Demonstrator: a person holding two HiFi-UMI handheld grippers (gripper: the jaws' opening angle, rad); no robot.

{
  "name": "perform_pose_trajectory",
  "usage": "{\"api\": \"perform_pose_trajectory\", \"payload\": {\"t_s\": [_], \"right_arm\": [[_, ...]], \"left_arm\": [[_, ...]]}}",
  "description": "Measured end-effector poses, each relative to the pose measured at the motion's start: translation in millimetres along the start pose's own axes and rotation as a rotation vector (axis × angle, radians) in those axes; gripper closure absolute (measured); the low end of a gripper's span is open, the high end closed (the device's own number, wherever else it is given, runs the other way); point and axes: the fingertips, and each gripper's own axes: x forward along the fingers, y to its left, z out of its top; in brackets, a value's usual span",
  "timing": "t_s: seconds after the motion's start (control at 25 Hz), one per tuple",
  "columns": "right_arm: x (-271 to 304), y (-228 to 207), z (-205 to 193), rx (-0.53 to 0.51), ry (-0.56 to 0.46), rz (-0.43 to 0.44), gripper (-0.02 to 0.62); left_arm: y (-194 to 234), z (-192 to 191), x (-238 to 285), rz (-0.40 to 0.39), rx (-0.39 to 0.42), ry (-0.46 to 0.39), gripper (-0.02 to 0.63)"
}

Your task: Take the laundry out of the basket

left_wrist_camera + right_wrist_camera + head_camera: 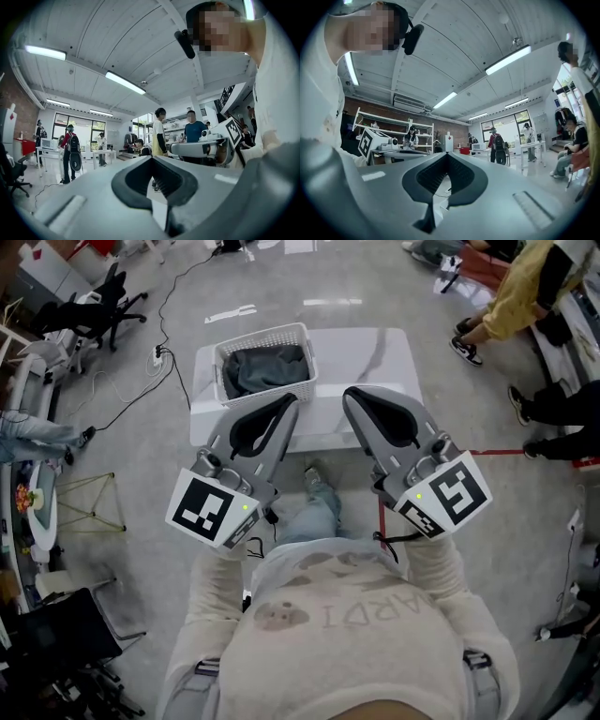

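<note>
A white plastic laundry basket (302, 337) stands on the left half of a low white table (366, 357). Dark grey laundry (266, 367) lies crumpled inside it. I hold both grippers up in front of my chest, short of the table's near edge and well apart from the basket. The left gripper (292, 398) points toward the basket's near right corner, jaws shut with nothing between them. The right gripper (349, 393) is shut and empty too. The left gripper view (151, 157) and right gripper view (446, 154) look out across the room, and neither shows the basket.
The table stands on a grey floor with a red tape line (497, 452) to its right. A power strip and cables (157, 354) lie to the left, beyond them a black office chair (94, 307). People (511, 296) sit at the far right. A yellow frame stand (89, 502) is at the left.
</note>
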Motion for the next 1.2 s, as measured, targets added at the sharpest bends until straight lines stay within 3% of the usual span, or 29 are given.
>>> {"api": "perform_pose_trajectory", "payload": {"t_s": [0.2,0.52,0.92,1.2], "right_arm": [[15.6,-39.5,6.4,-0.003,0.012,-0.009,0.568],[75.2,-103.4,5.8,0.011,0.021,0.035,0.568],[152.8,-133.4,6.9,0.0,0.032,0.128,0.568],[183.8,-146.8,-6.0,0.017,0.055,0.198,0.568]], "left_arm": [[22.0,3.4,36.2,0.004,-0.01,-0.011,0.606],[90.0,-2.1,79.8,0.082,-0.007,0.001,0.606],[160.4,-13.1,94.3,0.172,-0.041,0.013,0.606],[183.4,-25.9,96.0,0.243,-0.081,0.02,0.604]]}}
